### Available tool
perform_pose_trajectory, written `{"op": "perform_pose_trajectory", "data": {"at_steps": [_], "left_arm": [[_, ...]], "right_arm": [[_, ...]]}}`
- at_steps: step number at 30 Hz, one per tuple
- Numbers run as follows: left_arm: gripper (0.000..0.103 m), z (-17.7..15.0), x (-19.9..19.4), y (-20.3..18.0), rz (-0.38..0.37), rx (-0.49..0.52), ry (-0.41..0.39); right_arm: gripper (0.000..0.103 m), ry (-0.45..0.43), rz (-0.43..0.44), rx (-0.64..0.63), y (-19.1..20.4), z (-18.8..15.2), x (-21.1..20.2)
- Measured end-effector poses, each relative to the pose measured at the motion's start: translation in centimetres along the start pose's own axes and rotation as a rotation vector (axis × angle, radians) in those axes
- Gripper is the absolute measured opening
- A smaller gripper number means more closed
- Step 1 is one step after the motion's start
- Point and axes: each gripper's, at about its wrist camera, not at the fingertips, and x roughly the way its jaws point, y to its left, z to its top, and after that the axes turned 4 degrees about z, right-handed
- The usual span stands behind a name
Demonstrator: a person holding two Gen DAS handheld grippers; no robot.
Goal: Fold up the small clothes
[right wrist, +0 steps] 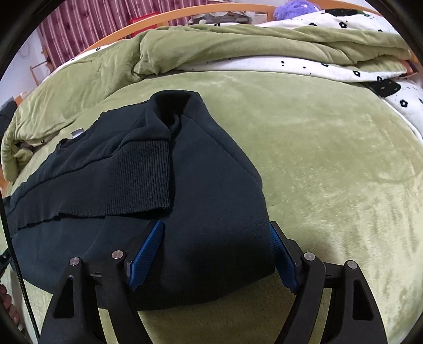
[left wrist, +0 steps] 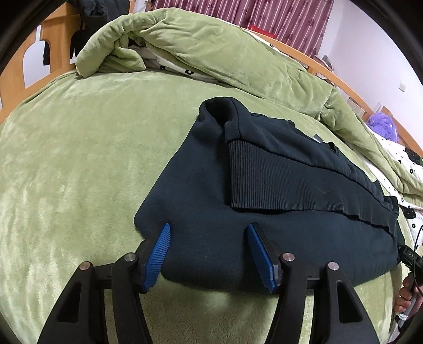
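A dark navy sweatshirt (left wrist: 211,211) lies folded on the green plush bed cover (left wrist: 79,158), its ribbed hem band (left wrist: 277,182) laid across the top. My left gripper (left wrist: 208,232) is open, its blue pads either side of the near left edge of the garment. In the right wrist view the same sweatshirt (right wrist: 211,198) lies with the ribbed band (right wrist: 142,180) on top. My right gripper (right wrist: 216,232) is open, its blue pads straddling the garment's near right corner. Neither gripper holds any cloth.
A bunched green quilt (left wrist: 211,45) with a white flower-print lining lies along the far side of the bed (right wrist: 264,45). A wooden bed frame (left wrist: 53,39) and maroon curtains (left wrist: 264,13) stand behind. A purple fluffy item (left wrist: 383,127) sits far right.
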Motion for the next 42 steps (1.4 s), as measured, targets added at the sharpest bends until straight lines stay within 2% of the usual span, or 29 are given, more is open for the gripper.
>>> {"op": "perform_pose_trajectory", "data": {"at_steps": [1, 3, 5, 7, 10, 12, 24, 31, 37, 42], "left_arm": [[0.051, 0.0, 0.0, 0.0, 0.009, 0.001, -0.005], [0.039, 0.0, -0.2, 0.1, 0.014, -0.007, -0.012], [0.032, 0.0, -0.3, 0.3, 0.005, -0.02, -0.011], [0.025, 0.2, -0.6, 0.8, -0.015, -0.046, -0.013], [0.007, 0.2, -1.4, 1.3, -0.034, -0.078, -0.035], [0.007, 0.1, -1.9, 1.3, -0.044, -0.08, -0.042], [0.006, -2.1, -5.7, 1.5, -0.058, -0.055, -0.078], [0.006, -4.1, -8.2, 2.0, -0.061, -0.05, -0.093], [0.007, -4.7, -9.2, 1.5, -0.046, -0.019, -0.101], [0.009, -4.6, -8.6, 2.0, -0.053, -0.032, -0.085]], "right_arm": [[0.071, -0.001, 0.004, -0.004, 0.1, 0.0, 0.0], [0.06, 0.0, 0.029, -0.013, 0.6, -0.1, -0.1], [0.051, -0.007, 0.034, -0.042, 1.2, -0.2, -0.4], [0.037, -0.018, 0.041, -0.072, 1.7, -0.3, -0.6], [0.028, -0.029, 0.05, -0.09, 2.0, -0.4, -1.0], [0.025, -0.032, 0.06, -0.073, 1.8, -0.3, -1.4], [0.022, -0.074, 0.12, -0.063, 1.6, -1.7, -5.8], [0.021, -0.07, 0.134, -0.048, 1.2, -4.6, -8.5], [0.021, -0.077, 0.13, -0.059, 0.9, -6.4, -10.9], [0.024, -0.059, 0.095, -0.079, 0.9, -7.2, -10.6]]}}
